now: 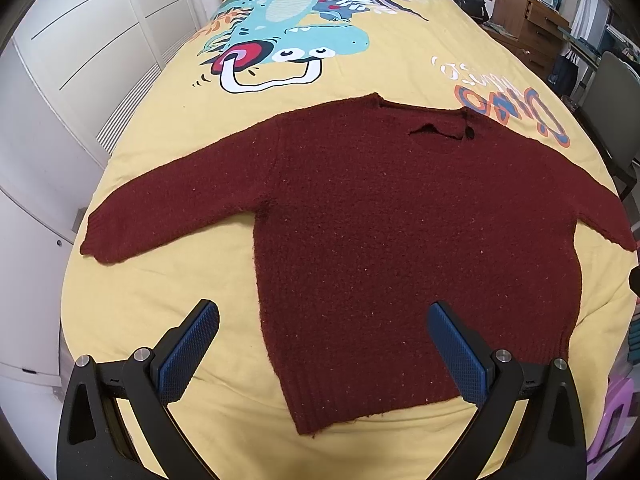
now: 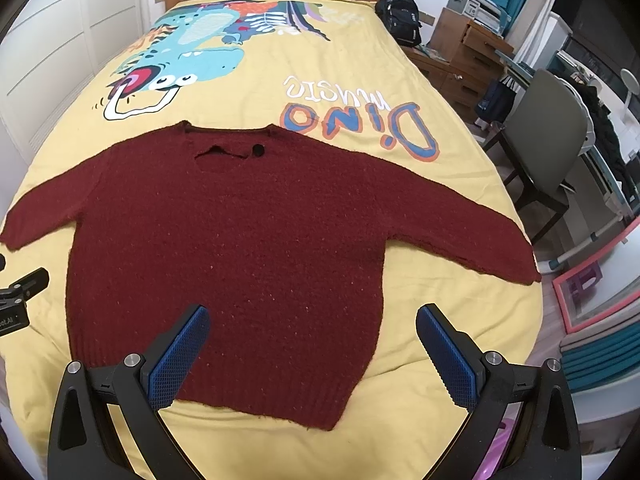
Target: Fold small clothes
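A small dark red knitted sweater (image 1: 380,220) lies flat on the yellow bedspread (image 1: 168,300), both sleeves spread out, neck toward the headboard. It also shows in the right wrist view (image 2: 240,248). My left gripper (image 1: 322,314) is open and empty above the sweater's lower left hem. My right gripper (image 2: 312,318) is open and empty above the lower right hem. Part of the left gripper's body (image 2: 20,292) shows at the left edge of the right wrist view.
The bedspread carries a dinosaur print (image 1: 280,40) and "Dino music" lettering (image 2: 360,124). White wardrobe doors (image 1: 60,80) stand left of the bed. A black backpack (image 2: 400,18), wooden drawers (image 2: 460,56) and a grey chair (image 2: 548,132) stand to the right.
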The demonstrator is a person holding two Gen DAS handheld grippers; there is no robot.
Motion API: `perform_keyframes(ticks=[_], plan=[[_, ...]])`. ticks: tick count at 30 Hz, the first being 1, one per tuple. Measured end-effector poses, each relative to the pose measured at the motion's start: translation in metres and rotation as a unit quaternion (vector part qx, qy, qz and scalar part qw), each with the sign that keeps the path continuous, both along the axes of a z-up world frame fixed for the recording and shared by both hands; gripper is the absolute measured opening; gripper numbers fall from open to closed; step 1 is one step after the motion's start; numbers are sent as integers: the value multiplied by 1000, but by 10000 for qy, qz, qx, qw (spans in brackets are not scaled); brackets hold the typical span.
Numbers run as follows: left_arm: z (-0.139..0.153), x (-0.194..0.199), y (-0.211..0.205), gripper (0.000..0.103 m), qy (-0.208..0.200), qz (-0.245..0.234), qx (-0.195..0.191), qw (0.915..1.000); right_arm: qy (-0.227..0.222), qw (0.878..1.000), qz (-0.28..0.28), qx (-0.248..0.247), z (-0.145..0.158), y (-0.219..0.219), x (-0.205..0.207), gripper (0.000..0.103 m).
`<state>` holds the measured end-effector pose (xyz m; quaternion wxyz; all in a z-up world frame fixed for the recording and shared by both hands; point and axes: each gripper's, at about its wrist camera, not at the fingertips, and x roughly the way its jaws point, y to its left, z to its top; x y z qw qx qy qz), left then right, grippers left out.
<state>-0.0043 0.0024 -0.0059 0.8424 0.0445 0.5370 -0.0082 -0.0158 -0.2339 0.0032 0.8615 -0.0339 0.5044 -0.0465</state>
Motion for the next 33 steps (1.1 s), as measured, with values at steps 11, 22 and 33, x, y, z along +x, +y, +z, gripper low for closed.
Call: perform_keyframes(ticks=[11,22,33], plan=[[-4,0,1,102,42,-1,11,10000,35,10000,32,-23,-2,0,1,103],[-5,1,2,102,49,22,57,10000,105,9999,48,-17,-8,-1,4,103],[-8,6,1,102,99,10,153,9998,189,9998,77,66,-15,-6,13,103]])
